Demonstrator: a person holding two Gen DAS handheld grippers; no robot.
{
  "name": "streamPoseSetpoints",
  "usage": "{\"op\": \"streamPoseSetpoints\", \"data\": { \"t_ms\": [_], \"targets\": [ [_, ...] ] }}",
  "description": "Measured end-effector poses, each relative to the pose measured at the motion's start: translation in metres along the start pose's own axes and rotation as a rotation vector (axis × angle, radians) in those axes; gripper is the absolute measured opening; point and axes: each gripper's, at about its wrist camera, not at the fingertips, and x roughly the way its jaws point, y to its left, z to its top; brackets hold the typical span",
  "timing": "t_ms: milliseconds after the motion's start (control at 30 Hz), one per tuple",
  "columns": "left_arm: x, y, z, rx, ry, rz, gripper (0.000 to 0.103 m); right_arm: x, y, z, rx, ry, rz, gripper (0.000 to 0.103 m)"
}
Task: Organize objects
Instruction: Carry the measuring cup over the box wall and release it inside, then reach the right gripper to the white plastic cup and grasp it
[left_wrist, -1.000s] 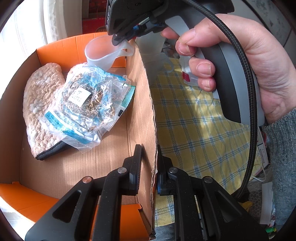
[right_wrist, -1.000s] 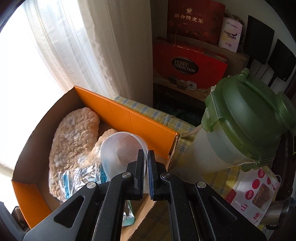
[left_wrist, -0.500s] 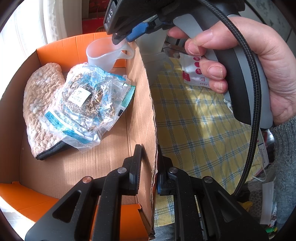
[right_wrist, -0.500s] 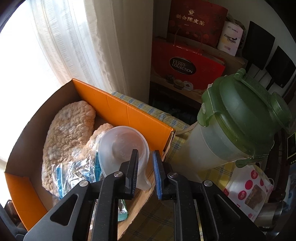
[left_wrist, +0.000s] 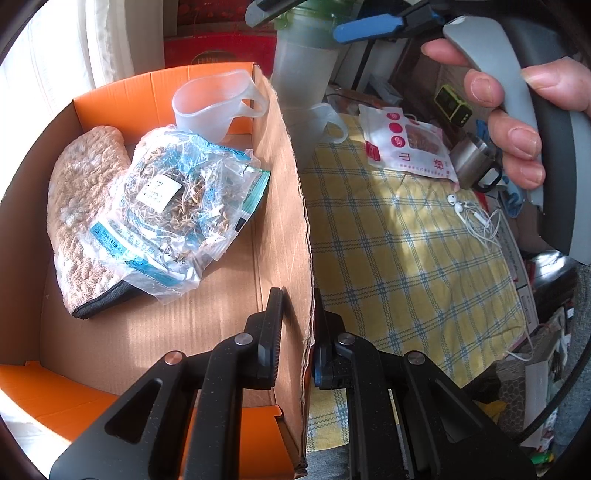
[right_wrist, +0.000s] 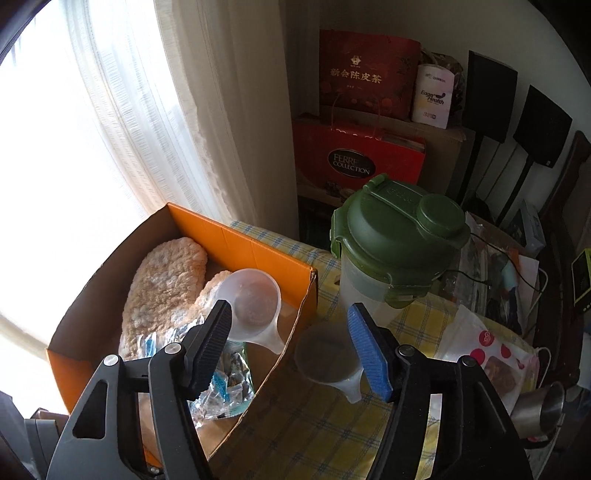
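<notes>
The clear measuring cup (right_wrist: 251, 302) lies inside the cardboard box (right_wrist: 236, 243), in its far corner against the orange end wall, resting partly on the dried-goods bag (left_wrist: 173, 206) and the fuzzy mitt (left_wrist: 81, 206). Above the box, the right tongs (right_wrist: 288, 343) are opening, their pads apart and nothing between them. The left tongs (left_wrist: 297, 325) are pinched shut on the box's near side wall. Just outside that wall a second clear cup (right_wrist: 325, 354) sits on the checked tabletop (left_wrist: 406, 258), beside a green-lidded jug (right_wrist: 395, 243). Farther from the box lie a red snack pouch (left_wrist: 406, 144), white earphones (left_wrist: 469, 214) and a steel mug (left_wrist: 472, 162).
</notes>
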Motion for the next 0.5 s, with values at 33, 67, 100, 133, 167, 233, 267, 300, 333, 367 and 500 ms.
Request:
{"op": "streamPoseSetpoints", "data": {
  "t_ms": [33, 67, 100, 133, 167, 233, 267, 300, 333, 367, 500],
  "targets": [
    [-0.004, 0.005, -0.007, 0.000, -0.001, -0.001, 0.012, -0.004, -0.003, -0.002, 0.006, -0.005, 0.004, 0.080],
    [-0.006, 0.009, -0.009, -0.001, -0.001, -0.002, 0.012, -0.008, -0.007, -0.003, 0.010, -0.007, 0.005, 0.084],
    [-0.006, 0.008, -0.009, -0.001, -0.001, -0.001, 0.012, -0.011, -0.010, -0.005, 0.012, -0.011, 0.000, 0.084],
    [-0.007, 0.009, -0.009, -0.001, -0.001, -0.001, 0.012, -0.014, -0.014, -0.007, 0.013, -0.014, -0.010, 0.084],
    [-0.009, 0.010, -0.009, -0.001, -0.002, -0.001, 0.012, -0.017, -0.017, -0.009, 0.016, -0.018, -0.025, 0.085],
    [-0.008, 0.010, -0.008, -0.002, -0.002, -0.002, 0.012, -0.021, -0.027, -0.013, 0.029, -0.025, -0.058, 0.087],
    [-0.008, 0.010, -0.008, -0.002, -0.002, -0.002, 0.012, -0.022, -0.032, -0.016, 0.037, -0.028, -0.069, 0.087],
    [-0.008, 0.010, -0.008, -0.002, -0.002, -0.002, 0.012, -0.022, -0.037, -0.019, 0.047, -0.030, -0.074, 0.087],
    [-0.008, 0.010, -0.008, -0.002, -0.002, -0.002, 0.012, -0.022, -0.042, -0.023, 0.058, -0.026, -0.076, 0.087],
    [-0.007, 0.009, -0.008, -0.001, -0.001, -0.001, 0.012, -0.020, -0.047, -0.027, 0.071, -0.019, -0.077, 0.087],
    [-0.008, 0.009, -0.011, -0.001, -0.002, 0.000, 0.012, -0.006, -0.064, -0.040, 0.123, 0.022, -0.061, 0.085]
  ]
}}
